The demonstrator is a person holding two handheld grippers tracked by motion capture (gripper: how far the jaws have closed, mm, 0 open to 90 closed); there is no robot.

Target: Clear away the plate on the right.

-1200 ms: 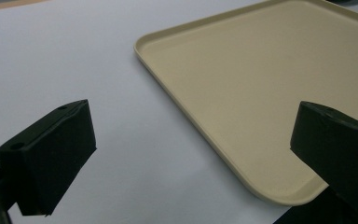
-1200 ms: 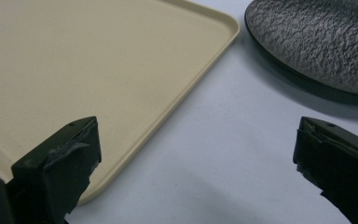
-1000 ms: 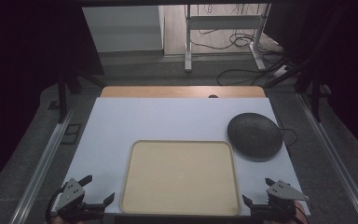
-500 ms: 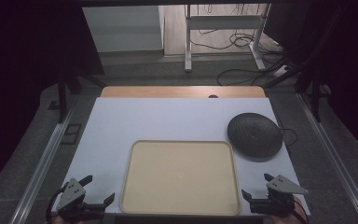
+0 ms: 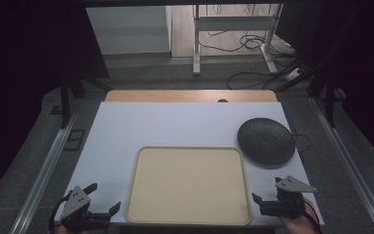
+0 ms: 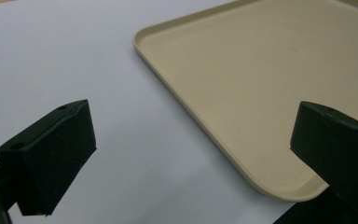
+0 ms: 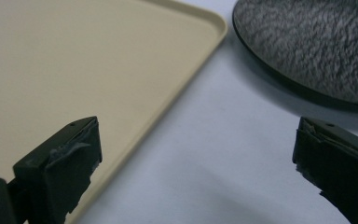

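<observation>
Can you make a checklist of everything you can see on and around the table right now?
Surface: white table top, wooden strip at its far edge.
Job's things: empty beige tray near front; dark grey round plate beside its far right corner.
Clutter: nothing seen.
Grippers: left gripper and right gripper open, holding nothing, at front corners.
Cables: cables on the floor behind table.
Surroundings: dark curtains, metal stand.

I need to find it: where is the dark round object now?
In the high view, the dark round object lies on the white table's right side, beside the beige tray's far right corner.
</observation>
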